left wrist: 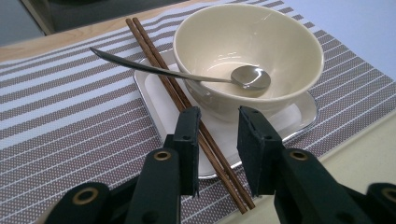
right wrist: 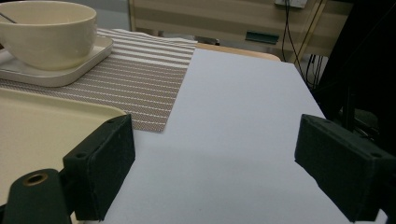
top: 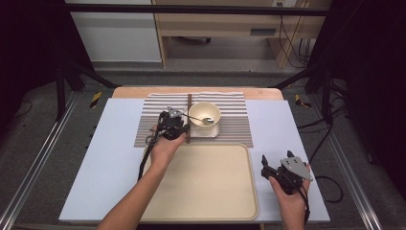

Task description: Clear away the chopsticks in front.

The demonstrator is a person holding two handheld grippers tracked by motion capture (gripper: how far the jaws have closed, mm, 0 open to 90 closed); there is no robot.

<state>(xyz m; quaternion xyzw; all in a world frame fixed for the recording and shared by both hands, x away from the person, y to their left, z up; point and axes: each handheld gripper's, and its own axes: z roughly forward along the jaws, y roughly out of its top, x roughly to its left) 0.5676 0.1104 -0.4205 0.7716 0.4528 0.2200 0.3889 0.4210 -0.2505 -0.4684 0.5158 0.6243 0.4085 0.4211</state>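
Note:
A cream bowl stands on a small white square plate on a striped placemat. Inside the bowl rests a metal spoon, its handle sticking out over the rim. Dark wooden chopsticks lie along the plate's left side. My left gripper is low over their near end, jaws astride the pair with a gap left, so open. My right gripper is wide open and empty over the bare table.
A large beige tray lies in front of the placemat, between my two hands. The pale blue table top stretches to the right. Cables and dark frame legs stand beyond the table's edges.

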